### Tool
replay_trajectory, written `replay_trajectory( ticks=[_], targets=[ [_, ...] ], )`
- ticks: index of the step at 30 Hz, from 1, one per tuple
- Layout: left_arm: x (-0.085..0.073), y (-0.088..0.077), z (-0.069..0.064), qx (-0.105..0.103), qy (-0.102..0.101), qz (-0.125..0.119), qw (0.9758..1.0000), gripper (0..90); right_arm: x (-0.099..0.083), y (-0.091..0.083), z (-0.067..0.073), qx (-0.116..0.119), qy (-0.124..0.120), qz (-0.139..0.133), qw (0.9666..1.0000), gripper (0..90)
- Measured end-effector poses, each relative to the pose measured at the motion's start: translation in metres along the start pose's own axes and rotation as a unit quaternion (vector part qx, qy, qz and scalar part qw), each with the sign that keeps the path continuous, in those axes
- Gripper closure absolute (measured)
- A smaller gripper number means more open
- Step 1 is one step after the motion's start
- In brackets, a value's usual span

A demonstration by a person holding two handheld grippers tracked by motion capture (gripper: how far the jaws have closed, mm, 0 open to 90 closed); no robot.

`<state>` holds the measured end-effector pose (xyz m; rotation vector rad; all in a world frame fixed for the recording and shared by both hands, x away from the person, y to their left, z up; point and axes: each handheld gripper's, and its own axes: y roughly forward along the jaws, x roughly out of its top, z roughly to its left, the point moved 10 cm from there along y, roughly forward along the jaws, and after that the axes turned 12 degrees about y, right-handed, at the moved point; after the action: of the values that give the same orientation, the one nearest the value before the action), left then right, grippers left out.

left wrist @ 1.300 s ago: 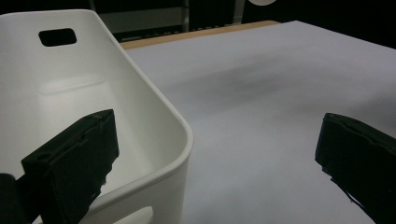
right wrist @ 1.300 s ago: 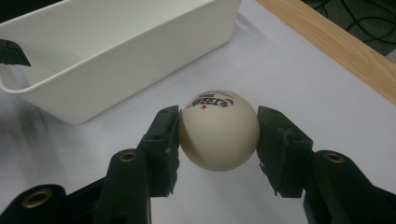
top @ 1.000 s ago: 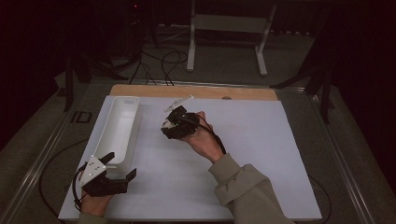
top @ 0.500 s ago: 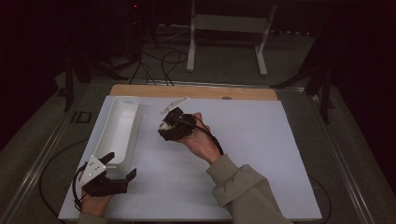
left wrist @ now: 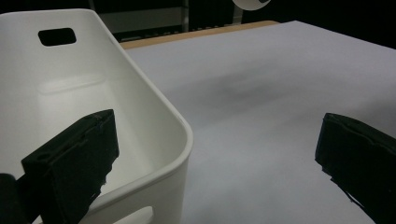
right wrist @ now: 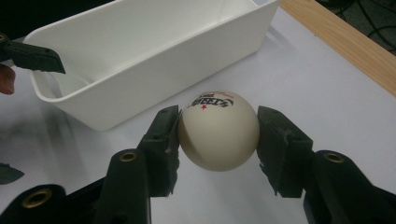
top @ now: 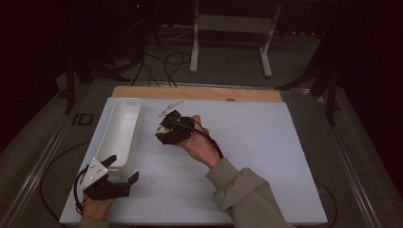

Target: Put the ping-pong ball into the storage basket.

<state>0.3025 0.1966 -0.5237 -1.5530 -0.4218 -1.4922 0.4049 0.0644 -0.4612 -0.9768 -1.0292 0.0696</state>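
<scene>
A white table tennis ball (right wrist: 218, 130) with red and black print sits squeezed between my right gripper's two black pads, just above the white table sheet. The right gripper (top: 166, 134) is shut on it and hovers beside the right wall of a long white bin (top: 135, 133), about halfway along it. The bin (right wrist: 154, 70) lies lengthwise at the left of the table, and what shows of its inside holds nothing. My left gripper (top: 124, 167) is open at the bin's near end. Its jaws straddle the near right corner of the bin (left wrist: 183, 128), one above the inside, one over the sheet.
The white sheet (top: 266, 156) covers most of the table, with a wooden strip (top: 199, 92) along the far edge. Past the table stand a metal frame (top: 230, 23) and loose cables (top: 166, 61) on the dark floor. A metal rail (top: 43, 161) runs along the left side.
My right gripper has drifted a little to the left, toward the bin, still holding the ball. The left gripper has stayed where it was.
</scene>
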Motion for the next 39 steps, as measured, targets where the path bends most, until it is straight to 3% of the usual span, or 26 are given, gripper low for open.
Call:
replay_trajectory(
  ticks=[39],
  targets=[
    [0.0,0.0,0.0,-0.001,0.0,-0.001,1.0,0.0,0.019,0.011,0.03,0.026,-0.013,-0.011,0.9995,50.7]
  ],
)
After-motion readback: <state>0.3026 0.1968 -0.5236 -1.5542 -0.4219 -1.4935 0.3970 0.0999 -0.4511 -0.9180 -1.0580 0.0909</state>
